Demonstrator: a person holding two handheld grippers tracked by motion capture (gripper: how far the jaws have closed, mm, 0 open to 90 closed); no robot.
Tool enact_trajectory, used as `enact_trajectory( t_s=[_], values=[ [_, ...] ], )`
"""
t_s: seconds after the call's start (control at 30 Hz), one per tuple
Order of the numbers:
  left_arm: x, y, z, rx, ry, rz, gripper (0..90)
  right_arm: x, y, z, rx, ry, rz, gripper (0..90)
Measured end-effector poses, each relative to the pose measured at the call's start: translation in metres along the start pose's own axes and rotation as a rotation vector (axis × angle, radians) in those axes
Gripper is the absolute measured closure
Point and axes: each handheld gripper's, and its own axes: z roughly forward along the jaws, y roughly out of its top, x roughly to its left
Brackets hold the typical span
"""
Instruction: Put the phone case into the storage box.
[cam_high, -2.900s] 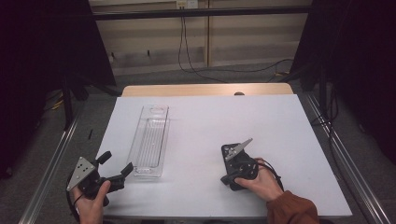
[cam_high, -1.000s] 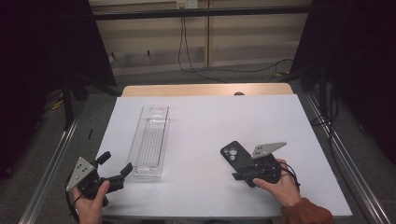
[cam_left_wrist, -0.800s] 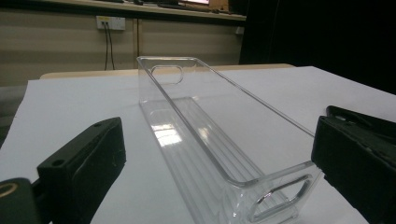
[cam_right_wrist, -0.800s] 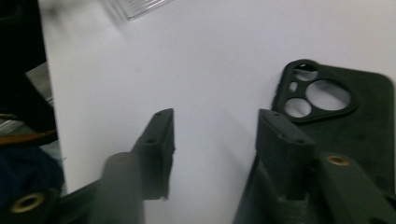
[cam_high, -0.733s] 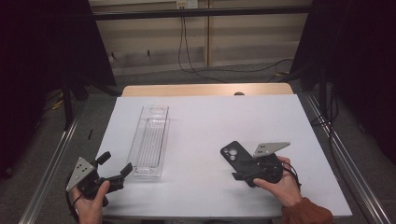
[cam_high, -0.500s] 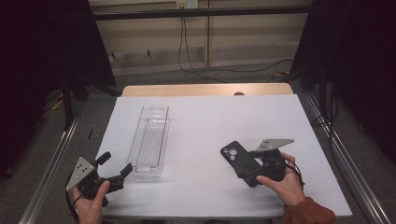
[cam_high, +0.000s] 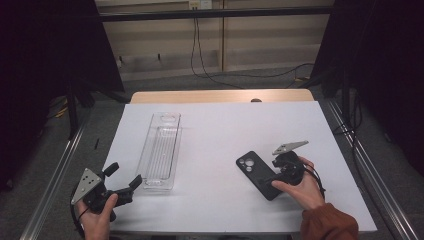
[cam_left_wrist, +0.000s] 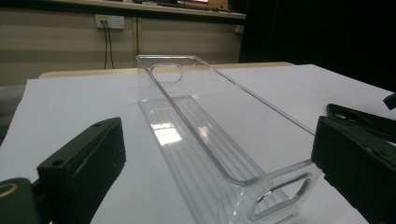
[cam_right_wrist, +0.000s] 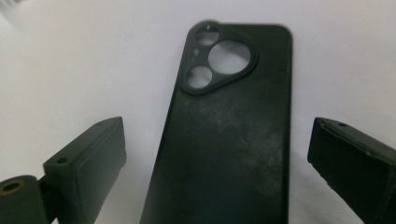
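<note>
Now the right gripper (cam_high: 272, 179) hovers at the near end of the black phone case (cam_high: 258, 173), its jaws having just spread wide; in the right gripper view the case (cam_right_wrist: 231, 135) lies flat between them, touched by neither. Left of the case, well apart from it on the white table (cam_high: 215, 125), stands the clear plastic tray (cam_high: 161, 150). The left gripper (cam_high: 124, 179) waits just at the tray's near end, jaws apart and holding nothing.
</note>
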Motion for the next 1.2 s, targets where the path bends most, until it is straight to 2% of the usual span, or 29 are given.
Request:
enact_trajectory(
  t_s=[0.27,0.57,0.83,0.97,1.03,1.2],
  values=[
    [0.0,0.0,0.0,0.0,-0.001,-0.001,3.0,-0.002,0.014,0.017,0.11,-0.022,-0.029,5.2],
    [0.0,0.0,-0.001,-0.003,-0.001,-0.001,3.1,0.002,0.021,0.032,0.209,-0.051,-0.048,4.5],
    [0.0,0.0,-0.001,-0.004,-0.004,-0.003,3.0,0.012,0.023,0.039,0.245,-0.122,-0.064,2.0],
    [0.0,0.0,-0.001,-0.001,-0.003,-0.001,3.0,0.014,0.024,0.041,0.261,-0.14,-0.076,3.1],
    [0.0,0.0,-0.001,-0.001,-0.004,0.0,3.0,0.015,0.025,0.041,0.262,-0.154,-0.061,3.8],
    [0.001,0.0,-0.001,-0.001,-0.002,0.001,3.0,0.016,0.026,0.042,0.276,-0.161,-0.072,3.8]
  ],
)
